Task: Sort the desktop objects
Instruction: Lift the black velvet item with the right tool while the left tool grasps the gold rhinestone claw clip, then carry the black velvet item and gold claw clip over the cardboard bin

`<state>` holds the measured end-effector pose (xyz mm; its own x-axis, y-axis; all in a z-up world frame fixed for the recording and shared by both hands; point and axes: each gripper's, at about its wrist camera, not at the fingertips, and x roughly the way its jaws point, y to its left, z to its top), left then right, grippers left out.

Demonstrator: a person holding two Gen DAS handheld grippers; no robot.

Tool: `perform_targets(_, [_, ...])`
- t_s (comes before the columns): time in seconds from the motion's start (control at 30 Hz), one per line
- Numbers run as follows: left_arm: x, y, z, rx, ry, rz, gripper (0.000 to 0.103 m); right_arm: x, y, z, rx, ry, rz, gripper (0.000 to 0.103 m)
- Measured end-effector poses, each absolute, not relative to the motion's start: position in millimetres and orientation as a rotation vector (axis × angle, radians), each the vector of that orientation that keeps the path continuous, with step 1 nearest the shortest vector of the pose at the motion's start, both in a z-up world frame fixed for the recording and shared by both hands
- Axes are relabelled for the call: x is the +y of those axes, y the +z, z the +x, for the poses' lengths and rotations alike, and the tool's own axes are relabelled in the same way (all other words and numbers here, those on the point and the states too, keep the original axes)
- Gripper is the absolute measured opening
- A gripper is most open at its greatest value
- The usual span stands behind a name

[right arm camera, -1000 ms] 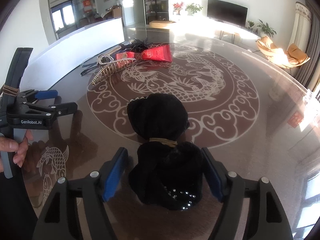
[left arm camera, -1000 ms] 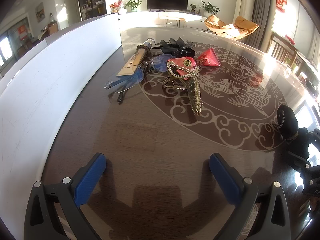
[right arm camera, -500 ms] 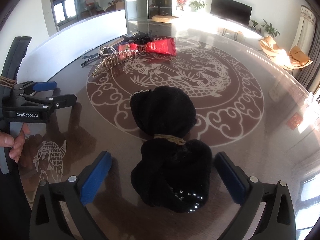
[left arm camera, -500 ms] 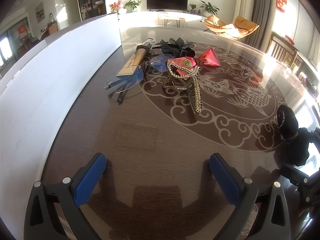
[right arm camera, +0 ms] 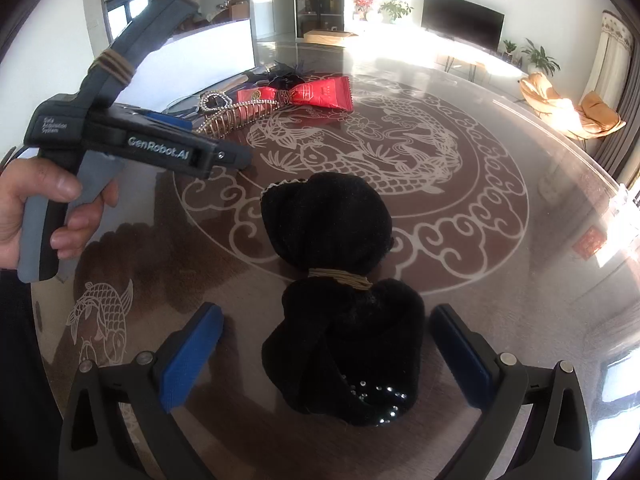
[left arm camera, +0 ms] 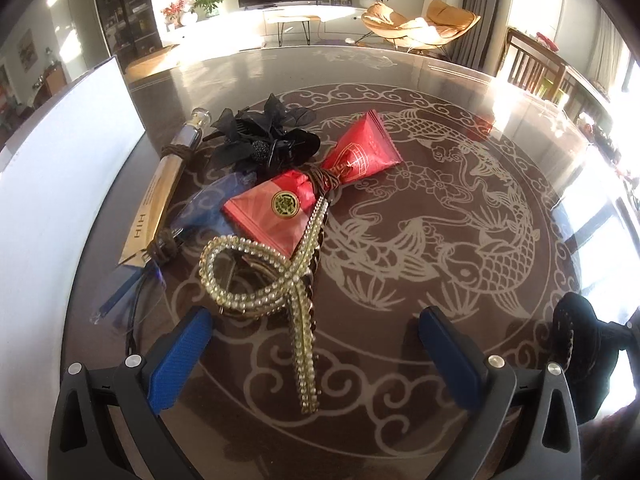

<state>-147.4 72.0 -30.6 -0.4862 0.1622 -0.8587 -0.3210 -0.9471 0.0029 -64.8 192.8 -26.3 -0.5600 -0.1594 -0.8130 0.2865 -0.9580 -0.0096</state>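
Note:
A black cloth bundle tied with a tan band lies on the table between the fingers of my right gripper, which is open and not touching it. The bundle also shows at the right edge of the left wrist view. My left gripper is open, with the long tail of a rhinestone hair clip between its fingers. Behind the clip lie a red packet tied with a brown band, a black flower hair clip, blue glasses and a tan tube.
A white board stands along the table's left side. The dark round table has a pale fish pattern under glass. In the right wrist view the left gripper is held in a hand, above the table at the left.
My left gripper has moved forward to the pile, and the rhinestone clip now lies between its fingers. My right gripper has opened wide around the black bundle.

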Motion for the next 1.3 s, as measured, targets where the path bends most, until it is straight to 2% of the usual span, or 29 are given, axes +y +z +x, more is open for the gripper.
perform_targets(0.03, [74.2, -30.1, -150.9, 0.244, 2.480, -1.405, 0.102, 192.8, -26.4, -64.8, 0.204, -2.563, 1.315, 0.103])
perform_targets(0.07, [74.2, -28.3, -152.0, 0.237, 2.487, -1.387, 0.096, 192.6, -26.5, -64.9, 0.203, -2.562, 1.315, 0.103])
perform_targets(0.13, [69.5, -22.8, -151.2, 0.219, 2.524, -1.342, 0.056, 191.8, -26.8, -65.1, 0.203, -2.563, 1.315, 0.103])
perform_targets(0.17, [66.0, -21.5, -150.7, 0.200, 2.523, -1.346, 0.055, 191.9, -26.8, -65.1, 0.203, -2.563, 1.315, 0.103])
perform_targets(0.57, [15.8, -13.5, -43.8, 0.078, 2.532, -1.406, 0.055, 192.1, -27.0, -65.3, 0.201, -2.562, 1.315, 0.103])
perform_targets(0.67, [2.6, -12.8, -30.4, 0.006, 2.524, -1.421, 0.055, 196.4, -24.5, -65.9, 0.146, -2.537, 1.293, 0.101])
perform_targets(0.7, [-2.3, -11.0, -25.9, -0.005, 2.532, -1.417, 0.055, 198.1, -22.4, -66.5, 0.137, -2.535, 1.295, 0.097])
perform_targets(0.73, [-0.8, -7.8, -23.5, -0.013, 2.540, -1.415, 0.055, 198.8, -19.6, -66.7, 0.159, -2.552, 1.300, 0.072])
perform_targets(0.77, [-5.2, -5.0, -20.2, -0.035, 2.542, -1.411, 0.055, 198.1, -16.7, -67.1, 0.191, -2.560, 1.309, 0.034])
perform_targets(1.1, [-44.3, 50.1, 11.0, -0.263, 2.592, -1.268, 0.055, 157.4, 19.7, -53.3, 0.287, -2.472, 1.261, 0.034])
perform_targets(1.3, [-118.6, 108.9, 11.9, -0.350, 2.715, -1.183, 0.055, 79.2, 75.4, -76.8, 0.324, -2.392, 1.044, 0.034])
